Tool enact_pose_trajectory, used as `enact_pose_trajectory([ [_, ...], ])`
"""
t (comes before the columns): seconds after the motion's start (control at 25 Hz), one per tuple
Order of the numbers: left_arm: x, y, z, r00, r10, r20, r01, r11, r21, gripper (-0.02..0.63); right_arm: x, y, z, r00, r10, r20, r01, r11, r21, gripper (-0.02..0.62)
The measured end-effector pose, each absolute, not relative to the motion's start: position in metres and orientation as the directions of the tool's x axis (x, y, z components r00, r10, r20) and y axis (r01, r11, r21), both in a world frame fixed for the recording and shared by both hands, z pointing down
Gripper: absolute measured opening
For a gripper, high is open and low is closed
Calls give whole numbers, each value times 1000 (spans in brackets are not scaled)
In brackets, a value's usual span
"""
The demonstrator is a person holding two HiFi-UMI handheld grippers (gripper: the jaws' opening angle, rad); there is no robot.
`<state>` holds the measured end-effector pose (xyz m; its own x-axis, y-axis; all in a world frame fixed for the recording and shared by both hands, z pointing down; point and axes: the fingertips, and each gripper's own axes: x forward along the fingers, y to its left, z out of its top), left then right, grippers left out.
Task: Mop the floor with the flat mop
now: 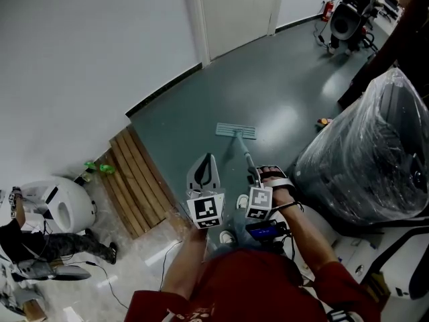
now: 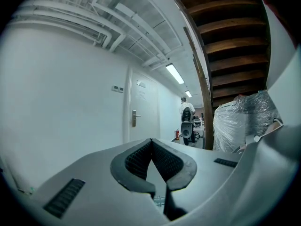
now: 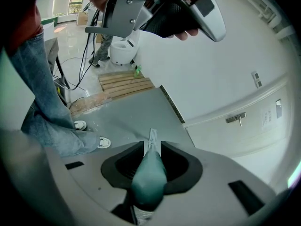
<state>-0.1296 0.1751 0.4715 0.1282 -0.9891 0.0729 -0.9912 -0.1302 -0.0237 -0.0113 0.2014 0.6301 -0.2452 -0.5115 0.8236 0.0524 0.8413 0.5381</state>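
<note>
The flat mop's pale teal head (image 1: pixel 236 131) lies flat on the grey-green floor ahead of me, and it shows small past the jaws in the right gripper view (image 3: pixel 152 136). Its teal handle (image 3: pixel 149 173) slopes back from the head toward me. My right gripper (image 1: pixel 255 176) is shut on that handle, which sits between its dark pads (image 3: pixel 176 166). My left gripper (image 1: pixel 206 159) is raised beside it at the left, off the mop. It points toward the wall, its jaws (image 2: pixel 151 142) shut with nothing between them.
A wooden pallet (image 1: pixel 134 180) lies left of the mop against the white wall. A large plastic-wrapped bundle (image 1: pixel 375 159) stands close on the right. A door (image 1: pixel 234 9) and a white machine (image 1: pixel 352 12) are farther ahead. White gear and cables (image 1: pixel 60 210) sit at the lower left.
</note>
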Motion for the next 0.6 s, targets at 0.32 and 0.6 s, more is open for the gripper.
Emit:
enact_pose_trajectory([
  [0.32, -119, 117, 472, 141, -987, 77, -989, -144, -30, 15, -8, 149, 629, -277, -512, 813, 34, 840, 541, 120],
  [0.6, -103, 58, 468, 128, -989, 72, -990, -131, -42, 15, 11, 91, 636, -270, -514, 814, 48, 837, 545, 120],
])
